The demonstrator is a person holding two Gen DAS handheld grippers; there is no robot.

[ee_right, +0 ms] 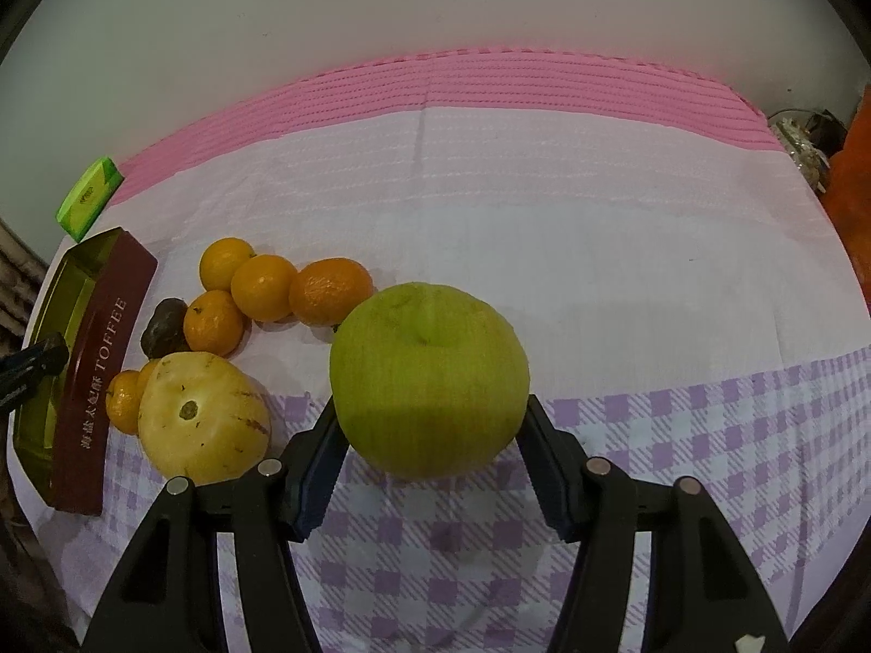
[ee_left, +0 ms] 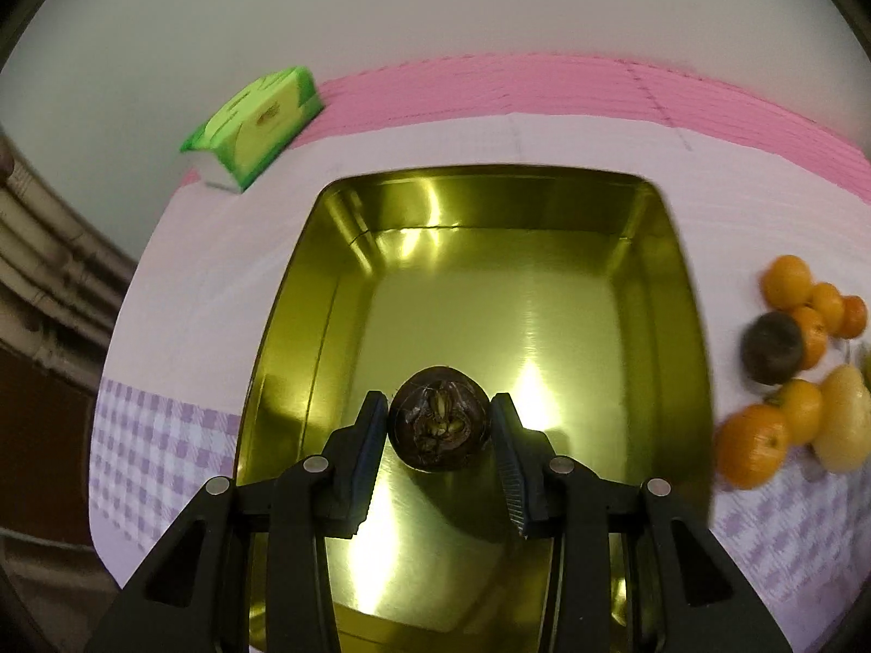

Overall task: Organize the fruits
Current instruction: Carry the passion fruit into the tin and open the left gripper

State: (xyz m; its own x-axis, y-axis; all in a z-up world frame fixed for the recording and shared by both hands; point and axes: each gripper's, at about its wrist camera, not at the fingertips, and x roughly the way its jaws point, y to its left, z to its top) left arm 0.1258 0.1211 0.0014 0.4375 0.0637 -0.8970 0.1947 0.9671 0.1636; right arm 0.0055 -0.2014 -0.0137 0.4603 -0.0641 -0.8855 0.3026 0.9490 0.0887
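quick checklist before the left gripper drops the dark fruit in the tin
1. Left gripper shut on the dark fruit: ok.
2. Fruit over the gold tin, inside its rim: ok.
3. Tin floor bare below the fruit: ok.
4. Height above the tin floor: cannot tell.
5. Right gripper shut on the green apple, away from the tin: ok.
6. Oranges and yellow fruit on the cloth beside the tin, out of the way: ok.
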